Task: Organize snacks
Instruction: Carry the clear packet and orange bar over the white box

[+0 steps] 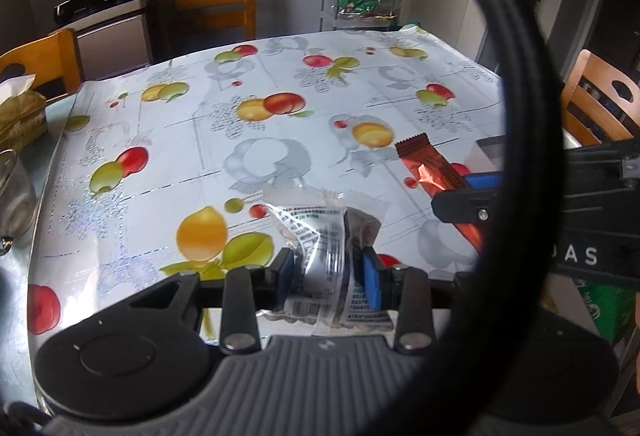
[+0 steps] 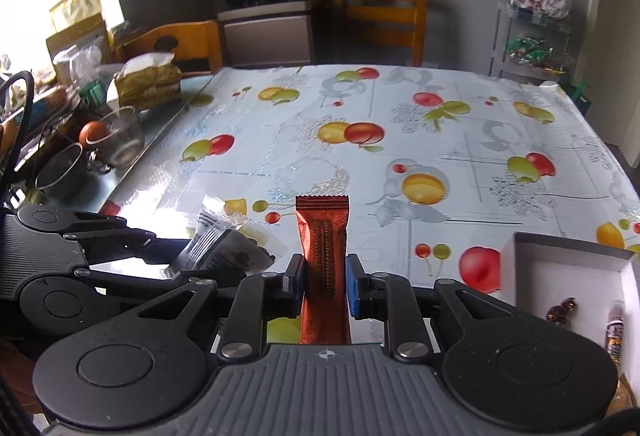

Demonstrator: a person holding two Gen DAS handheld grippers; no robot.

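Above the counter's (image 2: pixel 400 140) near edge, the left claw (image 1: pixel 330 276) pinches a crinkly clear snack packet (image 1: pixel 324 236) while the right claw (image 2: pixel 326 284) clamps narrowly on a glossy orange-brown wrapped bar (image 2: pixel 322 236), beside a white box (image 2: pixel 568 268).

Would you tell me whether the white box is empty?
Not empty: the white box holds a wrapped candy and another wrapped snack.

A thick black cable (image 1: pixel 516 116) loops across the left wrist view and hides part of the white box (image 1: pixel 490 156) and the middle of the right gripper (image 1: pixel 460 202). The lower end of the orange snack bar (image 2: pixel 322 256) disappears behind that gripper's body. The box (image 2: pixel 576 268) is cut off at the picture's right edge, and the print on the two wrapped sweets inside is too small to read. The clear packet's (image 1: pixel 328 236) label is blurred.
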